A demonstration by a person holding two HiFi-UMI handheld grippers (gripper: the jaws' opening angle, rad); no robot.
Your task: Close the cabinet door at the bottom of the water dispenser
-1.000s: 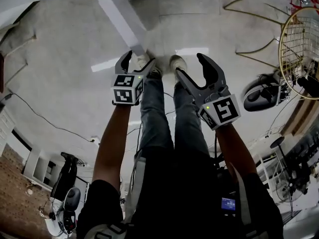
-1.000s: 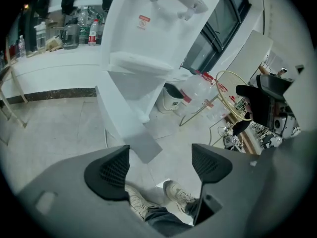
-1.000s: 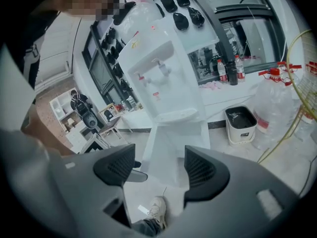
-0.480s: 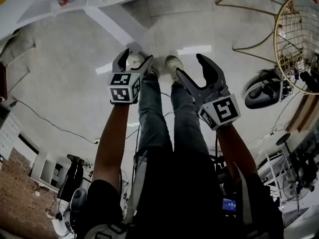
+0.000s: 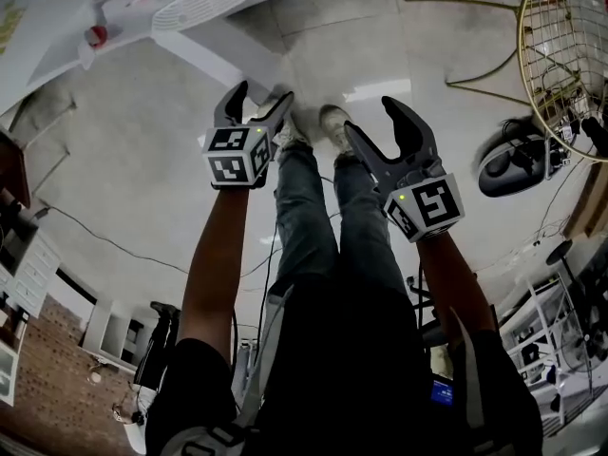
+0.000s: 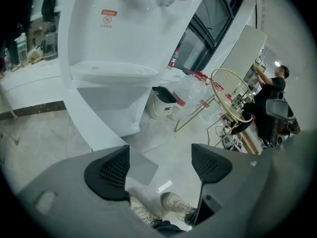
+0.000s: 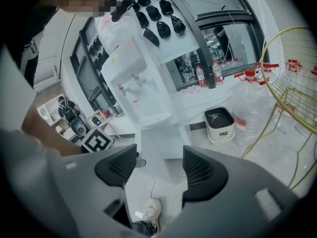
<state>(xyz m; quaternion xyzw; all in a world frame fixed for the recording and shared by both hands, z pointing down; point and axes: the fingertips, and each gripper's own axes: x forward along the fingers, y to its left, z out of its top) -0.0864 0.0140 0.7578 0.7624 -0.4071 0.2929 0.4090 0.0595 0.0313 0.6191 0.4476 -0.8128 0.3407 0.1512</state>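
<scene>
Head view: walking up to the dispenser (image 6: 116, 43), I now see more of it in the upper-left corner than a second ago, and its door (image 6: 85, 119) reaches further into frame. Both grippers have travelled with me. I judge this the approach, with the door standing open and untouched at the foot of the machine, just ahead of my shoes.

The left gripper (image 5: 261, 93) is nearer the door, fingers spread wide with only floor showing between them. The right gripper (image 5: 372, 117) is likewise well open and empty.

For writing, the left gripper view shows a red sticker (image 6: 109, 17) high on the dispenser, its print too small to read. Black-and-white square markers sit on both grippers' cubes.
</scene>
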